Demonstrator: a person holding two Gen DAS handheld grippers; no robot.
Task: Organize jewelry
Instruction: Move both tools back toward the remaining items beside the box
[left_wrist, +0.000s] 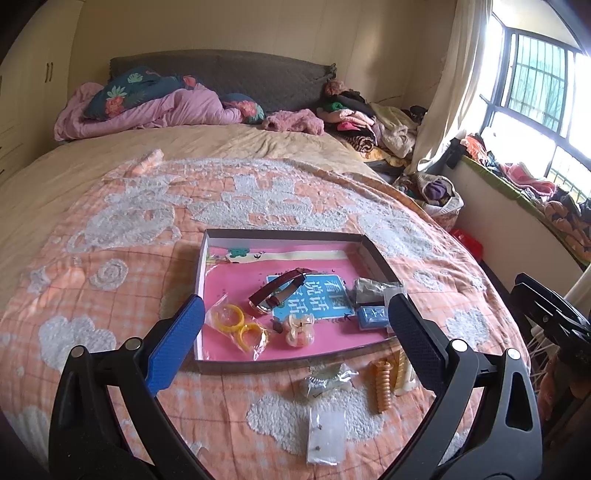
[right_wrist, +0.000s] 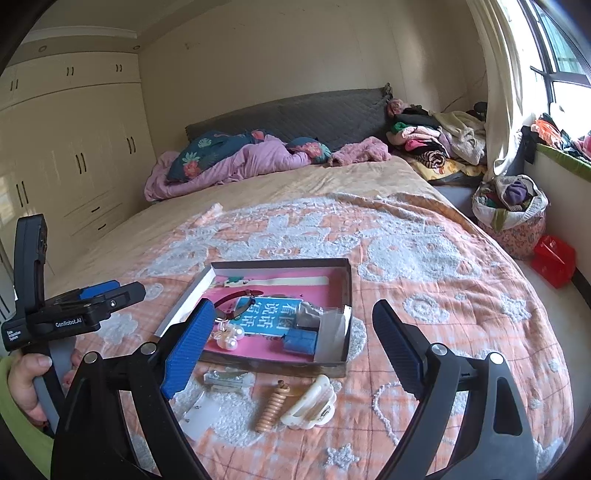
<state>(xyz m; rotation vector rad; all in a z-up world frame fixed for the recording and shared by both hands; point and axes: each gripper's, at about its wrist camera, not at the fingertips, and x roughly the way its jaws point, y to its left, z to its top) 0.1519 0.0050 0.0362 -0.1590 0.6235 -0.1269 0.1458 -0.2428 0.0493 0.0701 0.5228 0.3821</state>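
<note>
Ahead of our left claw (left_wrist: 295, 325), whose jaws stand wide apart with nothing between them, a shallow cardboard box (left_wrist: 291, 236) lies on the bed. Inside it, on a pink book cover, we see a dark red watch (left_wrist: 275, 291) with its strap running from near left to far right. Nearer the left finger is a bag of yellow rings (left_wrist: 238, 325), pearl hair clips (left_wrist: 300, 330) sit beside it, and a small blue box (left_wrist: 373, 316) lies by the right finger.

Between the box and the claw lie loose items: a clear packet (left_wrist: 327, 435), a crumpled bag (left_wrist: 327, 378) and an amber spiral hair tie (left_wrist: 382, 386) with its long axis pointing away from us.

Our right claw (right_wrist: 291, 343) is also spread and empty; a cream claw clip (right_wrist: 310, 402) lies just below it, beside the spiral tie, on the orange patterned quilt (right_wrist: 461, 295).

Further out are pink bedding (right_wrist: 236, 162), piled clothes (right_wrist: 432, 140), wardrobes (right_wrist: 74, 147) and a curtained window (left_wrist: 535, 92).
</note>
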